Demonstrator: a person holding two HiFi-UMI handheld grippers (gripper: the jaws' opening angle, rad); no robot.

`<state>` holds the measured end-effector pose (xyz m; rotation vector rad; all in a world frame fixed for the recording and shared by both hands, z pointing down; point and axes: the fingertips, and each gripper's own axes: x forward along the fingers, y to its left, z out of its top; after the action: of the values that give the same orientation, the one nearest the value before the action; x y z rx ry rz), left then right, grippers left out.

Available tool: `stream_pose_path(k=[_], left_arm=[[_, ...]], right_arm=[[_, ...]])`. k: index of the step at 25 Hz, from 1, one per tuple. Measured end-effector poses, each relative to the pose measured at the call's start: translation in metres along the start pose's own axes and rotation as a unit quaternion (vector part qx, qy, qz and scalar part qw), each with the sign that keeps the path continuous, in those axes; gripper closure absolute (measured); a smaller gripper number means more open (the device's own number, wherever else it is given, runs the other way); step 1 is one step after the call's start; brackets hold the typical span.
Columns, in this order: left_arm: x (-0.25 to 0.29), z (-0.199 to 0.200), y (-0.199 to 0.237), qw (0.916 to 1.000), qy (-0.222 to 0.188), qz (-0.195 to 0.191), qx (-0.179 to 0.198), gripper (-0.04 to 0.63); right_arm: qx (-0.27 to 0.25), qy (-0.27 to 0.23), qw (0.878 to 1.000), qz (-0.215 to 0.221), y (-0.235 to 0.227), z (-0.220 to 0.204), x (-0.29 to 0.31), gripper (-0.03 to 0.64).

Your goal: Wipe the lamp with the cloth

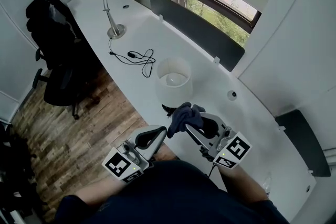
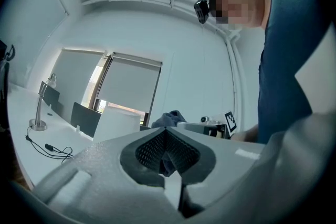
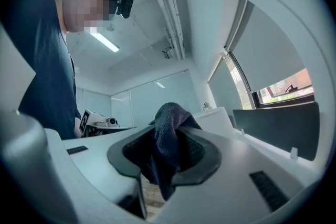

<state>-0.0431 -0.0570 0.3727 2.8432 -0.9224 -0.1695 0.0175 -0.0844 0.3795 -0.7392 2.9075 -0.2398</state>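
A table lamp with a white drum shade [image 1: 174, 79] stands on the white curved desk [image 1: 247, 118], just beyond both grippers. My right gripper [image 1: 192, 124] is shut on a dark blue cloth [image 1: 184, 117], which bunches above the jaws close to the lamp's base. In the right gripper view the cloth [image 3: 169, 139] hangs between the pads, with the shade [image 3: 221, 115] behind it. My left gripper [image 1: 156, 135] is beside it on the left, jaws together and holding nothing. In the left gripper view the shade [image 2: 119, 122] and cloth [image 2: 169, 118] show beyond the shut pads [image 2: 152, 149].
A silver gooseneck desk lamp [image 1: 109, 8] stands at the desk's far left end, a black cable [image 1: 137, 57] coiled between it and the shaded lamp. Dark divider panels [image 1: 194, 29] line the back edge. A black office chair [image 1: 55, 55] stands on the wooden floor.
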Motion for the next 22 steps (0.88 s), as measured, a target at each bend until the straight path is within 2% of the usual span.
stream_pose_path(k=[3, 7, 11, 15, 22], left_arm=[[0.008, 0.006, 0.012, 1.0000, -0.001, -0.009, -0.003, 0.589], [0.001, -0.007, 0.014, 0.9998, 0.019, 0.002, -0.001, 0.589], [-0.002, 0.000, 0.022, 1.0000, 0.002, 0.003, -0.002, 0.589], [-0.001, -0.007, 0.026, 0.9996, 0.026, 0.011, -0.004, 0.589], [-0.006, -0.008, 0.038, 0.9993, 0.026, 0.028, -0.004, 0.589]], right_arm=[[-0.010, -0.002, 1.000, -0.003, -0.014, 0.012, 0.014, 0.499], [-0.023, -0.008, 1.000, -0.003, -0.016, 0.018, 0.016, 0.499], [-0.032, -0.014, 0.999, 0.000, -0.023, 0.024, 0.028, 0.499], [-0.020, -0.006, 1.000, -0.003, -0.035, 0.011, 0.035, 0.499], [0.017, 0.012, 1.000, -0.005, -0.047, -0.025, 0.036, 0.499]])
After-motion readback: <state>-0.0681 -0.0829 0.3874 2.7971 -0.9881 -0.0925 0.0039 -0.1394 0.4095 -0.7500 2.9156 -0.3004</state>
